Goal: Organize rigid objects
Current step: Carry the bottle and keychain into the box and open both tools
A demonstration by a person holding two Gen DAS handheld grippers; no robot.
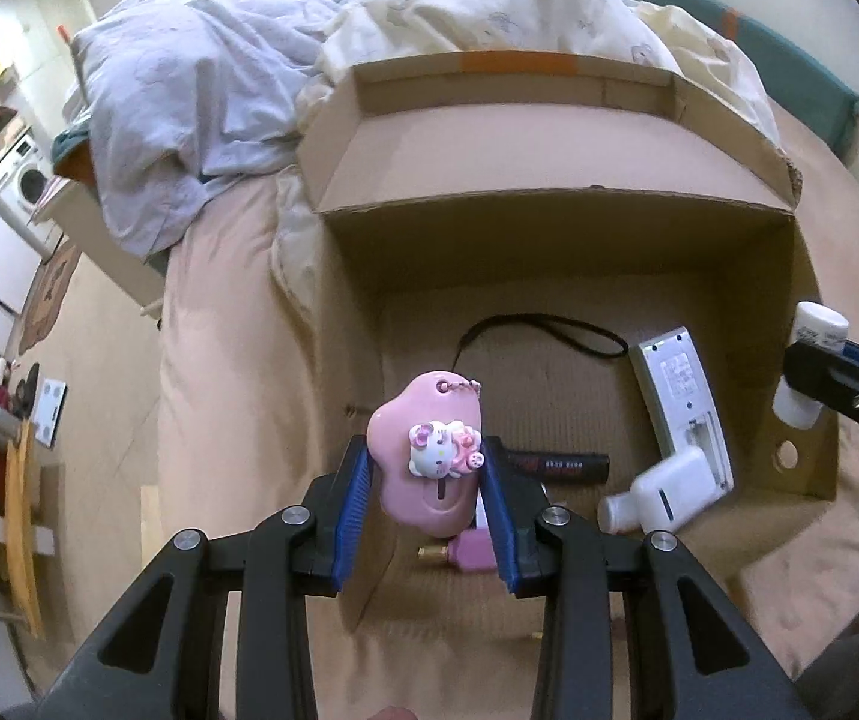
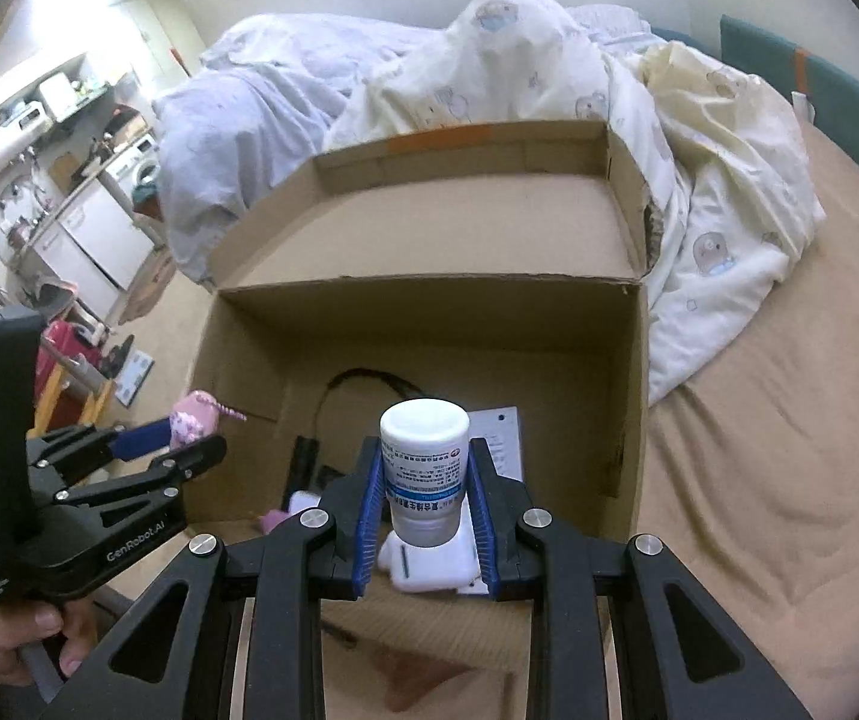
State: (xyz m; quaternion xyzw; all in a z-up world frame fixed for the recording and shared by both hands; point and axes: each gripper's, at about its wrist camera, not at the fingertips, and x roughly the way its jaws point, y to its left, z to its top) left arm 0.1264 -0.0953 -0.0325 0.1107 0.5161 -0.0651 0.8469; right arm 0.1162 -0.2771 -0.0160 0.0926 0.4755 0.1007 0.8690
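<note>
Tongs: left [image 1: 429, 480] grips pink charm [image 1: 426, 456]; right [image 2: 426, 498] clamps upright bottle [image 2: 425, 468].

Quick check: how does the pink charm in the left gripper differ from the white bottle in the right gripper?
The pink charm is flat and cloud-shaped with a cat figure and a bead chain; the white bottle is a plain cylinder with a printed label. The charm is pinched by its sides in the left gripper, face to the camera; the bottle stands cap-up in the right gripper. Both are held over the open cardboard box.
</note>
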